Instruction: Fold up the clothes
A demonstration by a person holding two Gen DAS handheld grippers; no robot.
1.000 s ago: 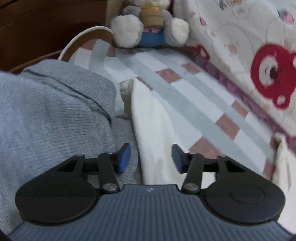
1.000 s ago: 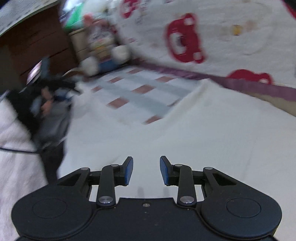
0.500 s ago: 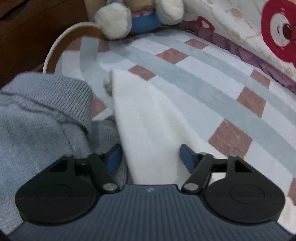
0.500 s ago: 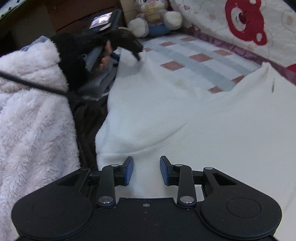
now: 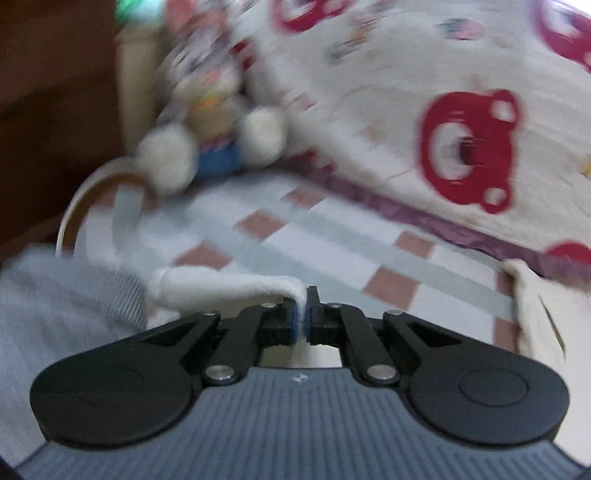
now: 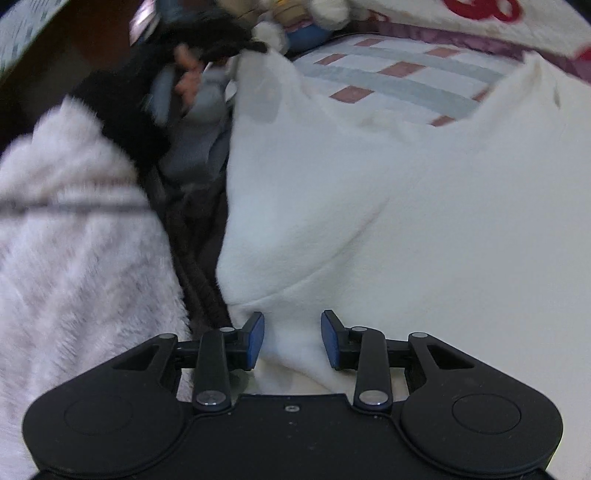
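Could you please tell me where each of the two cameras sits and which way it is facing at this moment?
Left wrist: on the left gripper, facing along the bed toward the plush toy; gripper shut on the white garment.
Right wrist: on the right gripper, low over the white garment, facing the same way; gripper open, fluffy sleeve at left.
Shared: garment, bed, toy, bear blanket.

The white garment (image 6: 406, 221) is soft, matt fleece with a short nap. The grey sweater (image 5: 55, 314) is ribbed knit. The person's sleeve (image 6: 66, 240) is long-piled plush. The right gripper (image 6: 292, 339) is matt black plastic with blue rubbery fingers (image 6: 255, 339) and shiny metal rivets.
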